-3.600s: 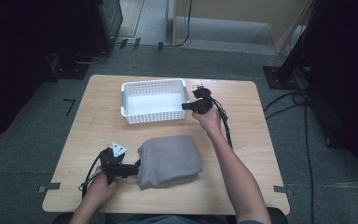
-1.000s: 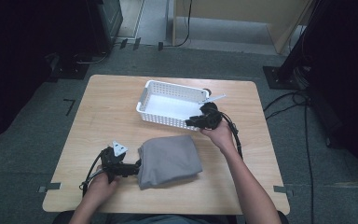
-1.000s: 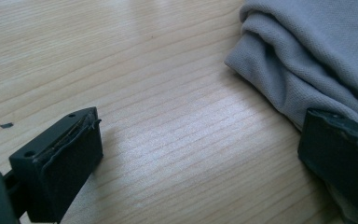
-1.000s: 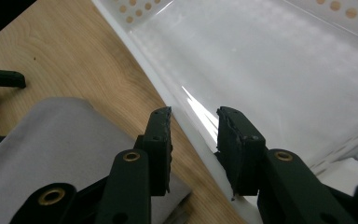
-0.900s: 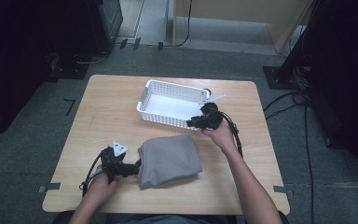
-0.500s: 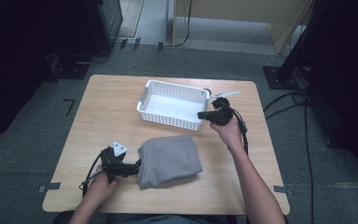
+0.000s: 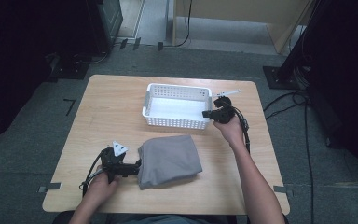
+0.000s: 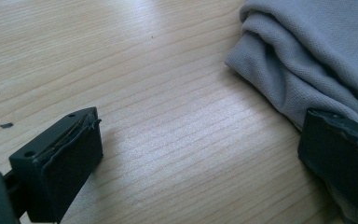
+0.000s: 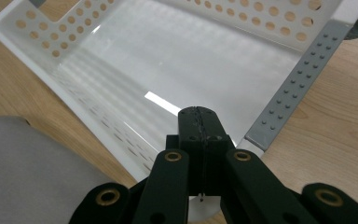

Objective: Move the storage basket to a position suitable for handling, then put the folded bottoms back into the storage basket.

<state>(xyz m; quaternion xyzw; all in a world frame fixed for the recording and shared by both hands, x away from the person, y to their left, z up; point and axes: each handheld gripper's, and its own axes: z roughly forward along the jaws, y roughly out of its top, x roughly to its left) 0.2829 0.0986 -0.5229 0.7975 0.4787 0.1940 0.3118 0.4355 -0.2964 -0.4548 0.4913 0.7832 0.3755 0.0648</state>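
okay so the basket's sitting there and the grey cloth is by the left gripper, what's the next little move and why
Probably close the left gripper on the near edge of the folded grey cloth. Its jaws stand open with one pad already against the cloth's edge and bare table between them. The white basket lies empty just beyond, and the right gripper is shut on nothing at the basket's corner, so the cloth looks ready to lift.

Basket (image 7: 177, 106) far side of table (image 7: 112, 102); cloth (image 7: 168, 159) nr front edge, left gripper (image 7: 133, 169) at its left.

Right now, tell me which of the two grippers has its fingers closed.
The right gripper, at the white basket's right end: its fingers meet with nothing between them. The left gripper by the grey cloth stands open.
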